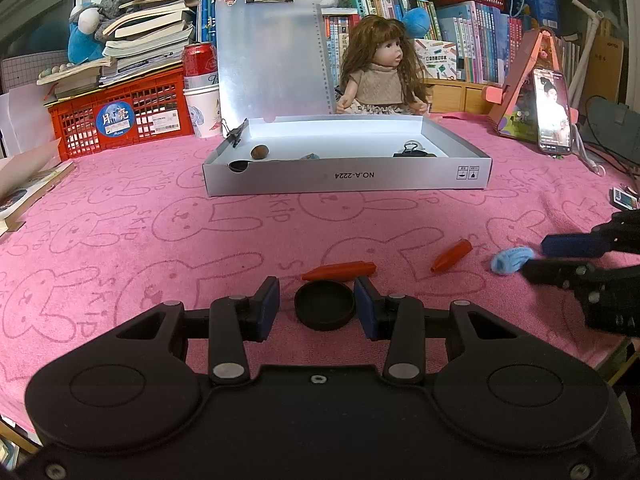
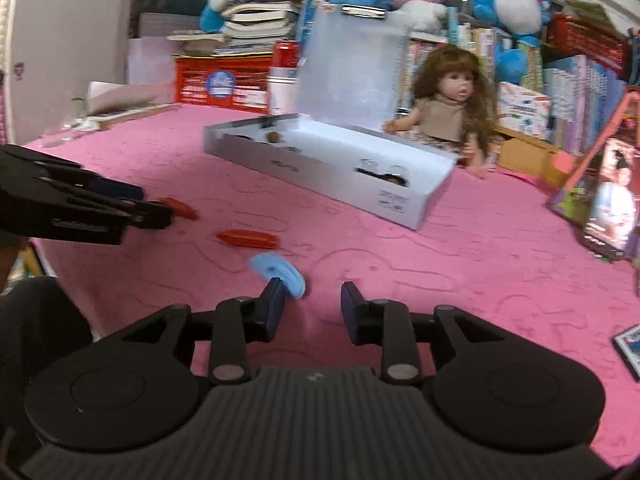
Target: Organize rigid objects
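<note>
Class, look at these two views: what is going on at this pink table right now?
A person is sorting small hard items into the open grey box with two handheld grippers. The left gripper has a black round lid between its fingers, with small gaps at either side. The right gripper is open beside a light blue piece, which touches its left finger but is not gripped. Two red crayon-like pieces lie loose on the cloth. A few small items are already in the box.

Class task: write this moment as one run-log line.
left gripper: open around black lid | right gripper: open, blue piece at left finger | box: open
</note>
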Available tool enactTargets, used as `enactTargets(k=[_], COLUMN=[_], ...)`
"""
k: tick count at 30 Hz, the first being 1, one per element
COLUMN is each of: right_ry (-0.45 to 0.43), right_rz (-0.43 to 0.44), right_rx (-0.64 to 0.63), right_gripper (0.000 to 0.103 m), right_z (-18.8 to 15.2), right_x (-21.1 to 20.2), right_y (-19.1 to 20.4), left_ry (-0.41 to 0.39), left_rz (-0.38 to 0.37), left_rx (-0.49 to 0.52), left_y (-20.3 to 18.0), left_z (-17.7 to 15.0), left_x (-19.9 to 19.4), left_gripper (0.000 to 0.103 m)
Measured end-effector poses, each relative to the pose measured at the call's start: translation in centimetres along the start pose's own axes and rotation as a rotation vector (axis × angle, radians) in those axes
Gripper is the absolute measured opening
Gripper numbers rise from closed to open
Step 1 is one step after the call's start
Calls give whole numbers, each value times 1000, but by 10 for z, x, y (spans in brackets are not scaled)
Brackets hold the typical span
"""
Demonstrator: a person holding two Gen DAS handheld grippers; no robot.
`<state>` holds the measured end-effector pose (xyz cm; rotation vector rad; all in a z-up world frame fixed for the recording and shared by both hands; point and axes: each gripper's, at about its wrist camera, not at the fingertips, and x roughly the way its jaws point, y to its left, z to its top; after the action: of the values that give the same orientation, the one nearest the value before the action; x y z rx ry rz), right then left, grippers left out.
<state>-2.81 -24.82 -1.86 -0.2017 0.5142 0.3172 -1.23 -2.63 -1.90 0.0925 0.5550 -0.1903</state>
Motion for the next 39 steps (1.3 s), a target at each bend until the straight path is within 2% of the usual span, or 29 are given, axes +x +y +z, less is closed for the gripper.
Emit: enactTargets(k=[5, 7, 9, 12, 15, 19, 26, 28, 29, 32, 39], right_ry=[1, -12, -42, -90, -136, -171, -163, -158, -153, -139, -143], right_rz=[-75, -68, -45, 0, 5, -46, -94, -93, -92, -94, -93], right_rx=[55, 71, 117, 194, 216, 230, 229, 231, 234, 234, 235], right_gripper=[49, 51, 63, 67, 73, 74, 74, 66, 59, 44, 44], right_z=[-1, -3, -5, -9, -11, -11, -11, -11, -11, -11, -10], right_x=[-1, -4, -9, -14, -14, -7, 5, 6, 6, 8, 5], right_y=[-11, -11, -11, -8, 3, 18, 32, 33, 33, 33, 34], left_ry=[1, 3, 3, 3, 2, -3, -12, -17, -19, -23, -19], left_rz=[-1, -4, -9, -14, -15, -6, -2, 0, 1, 10, 12], left_rx=[-3, -10, -18, -29, -35, -36, -29, -23, -20, -14, -11], left_y=[1, 1, 2, 3, 2, 0, -2, -3, -4, -7, -9], left_z=[0, 0, 0, -1, -2, -3, -4, -4, -4, -5, -4], left_x=[0, 0, 0, -1, -3, -4, -4, -4, -5, -5, -6], left_gripper=[40, 40, 40, 40, 40, 40, 36, 32, 31, 30, 30])
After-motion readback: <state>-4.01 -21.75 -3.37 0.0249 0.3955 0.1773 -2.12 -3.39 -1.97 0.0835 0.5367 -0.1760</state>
